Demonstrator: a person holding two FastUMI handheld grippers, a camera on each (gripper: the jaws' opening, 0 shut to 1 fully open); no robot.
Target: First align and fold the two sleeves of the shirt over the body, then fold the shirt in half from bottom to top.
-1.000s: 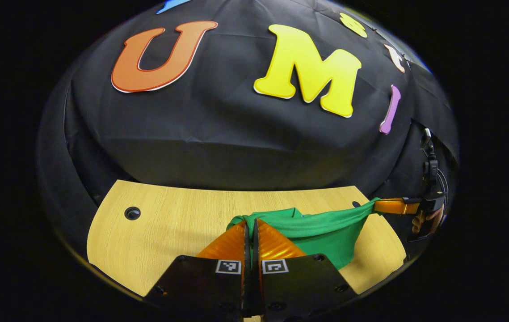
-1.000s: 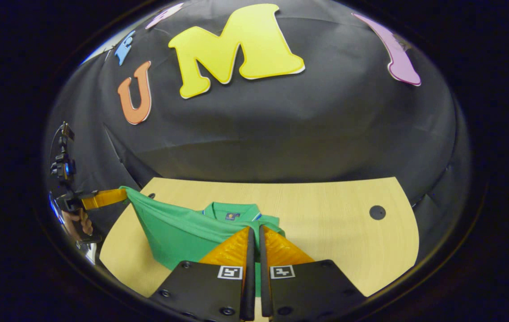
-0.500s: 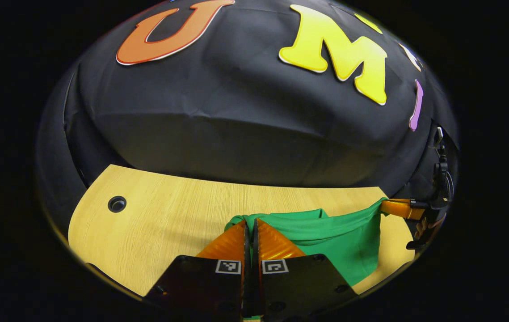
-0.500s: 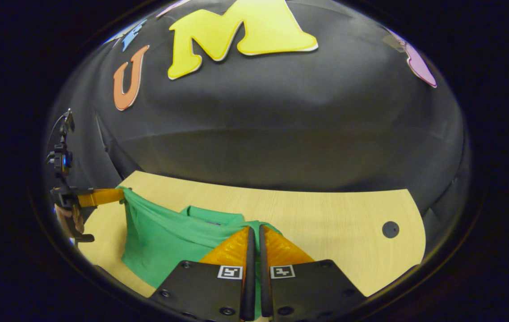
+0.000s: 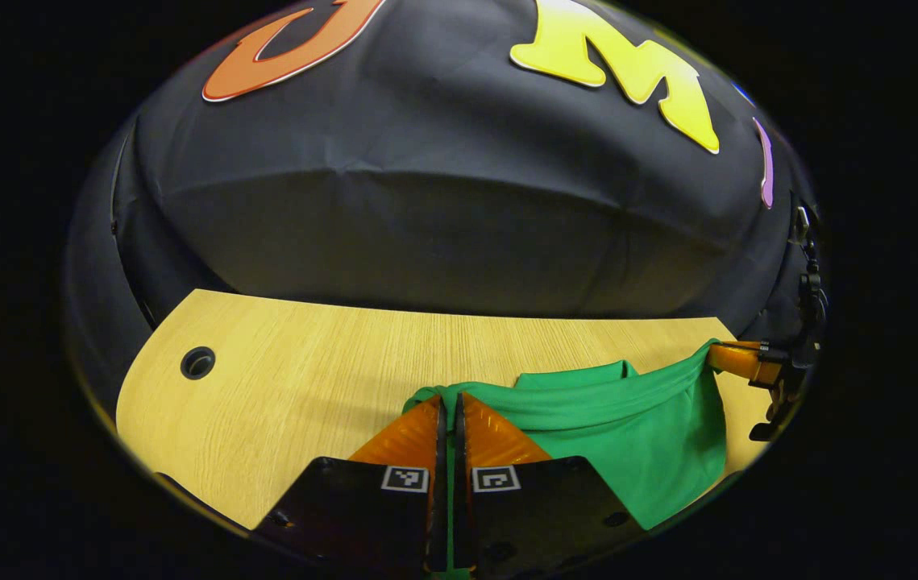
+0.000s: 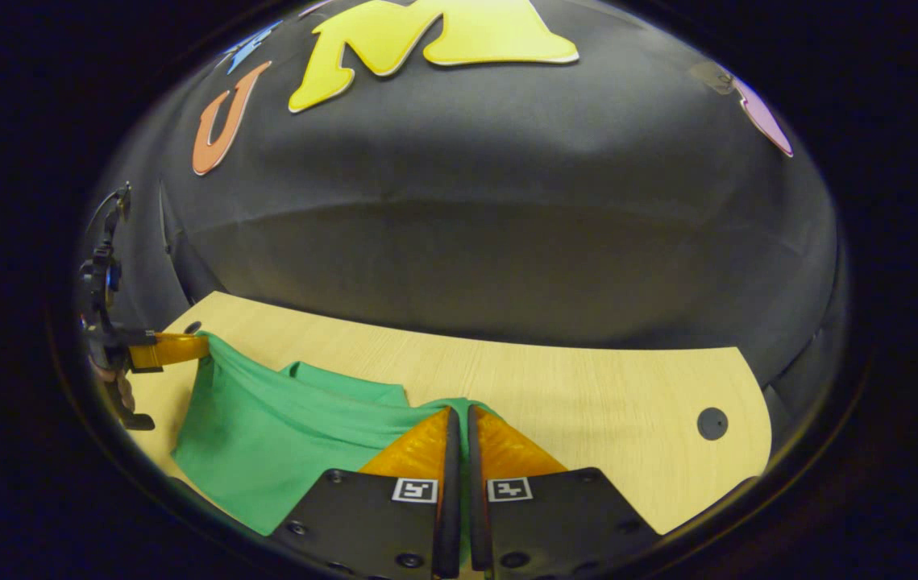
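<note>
**Green shirt held up by both tools above the worktop**

In the left gripper view, the left tool (image 5: 449, 403) has its two fingers pressed together with a bunched edge of the green shirt (image 5: 636, 435) pinched between them; a strip of green cloth also shows in the narrow slit between the fingers lower down. From that pinch the shirt stretches away to the right as a taut band and reaches the right tool (image 5: 720, 354), seen farther off at the right edge of the worktop (image 5: 305, 362), where its fingers close on the other end of the cloth. Below that taut upper edge the fabric hangs in a broad sheet down toward the worktop's near edge. A folded ridge of the shirt rises just behind the taut edge.

In the right gripper view, the right tool (image 6: 459, 411) is likewise closed to a narrow slit with the shirt (image 6: 265, 451) gripped at its tips. The cloth runs leftward from there to the left tool (image 6: 197, 346), which holds the far corner just beside a round hole near the worktop's (image 6: 587, 403) left rear corner. A hand (image 6: 116, 387) shows under that tool's body. The shirt sags between the two pinch points and drapes over the left front part of the worktop. Another round cable hole (image 6: 712, 422) sits on the worktop well to the right of the shirt; in the left gripper view a hole (image 5: 197, 362) lies well to the left of it.
</note>
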